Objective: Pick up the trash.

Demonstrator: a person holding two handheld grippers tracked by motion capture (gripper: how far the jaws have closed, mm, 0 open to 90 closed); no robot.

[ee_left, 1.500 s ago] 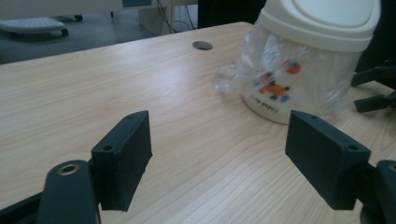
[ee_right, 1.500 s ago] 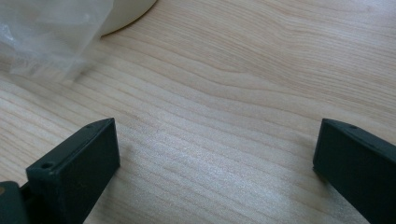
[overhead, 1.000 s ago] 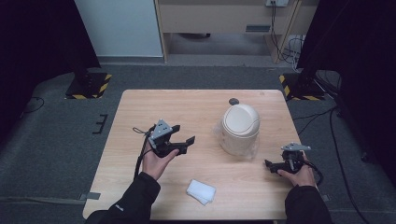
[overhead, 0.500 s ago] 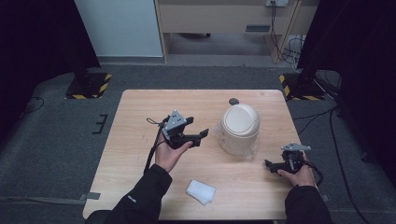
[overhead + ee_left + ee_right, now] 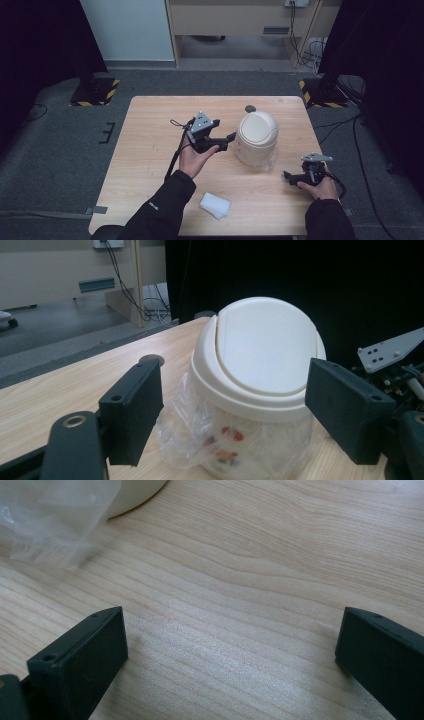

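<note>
A small cream bin with a domed swing lid stands right of the table's middle, and a clear plastic liner bulges out under its lid. My left gripper is raised just left of the bin, its jaws open and pointing at it with nothing between them. In the left gripper view the bin sits framed by the two jaws, a short way ahead. My right gripper rests low near the table's right front, open over bare wood, with the liner's edge ahead of it.
A folded white cloth lies near the front edge. A small dark round disc sits behind the bin near the far edge. The wooden table has free room on its left half. Dark stands flank the table on the floor.
My left hand has risen and moved right toward the bin, ending close beside it. The right hand has stayed where it was.
</note>
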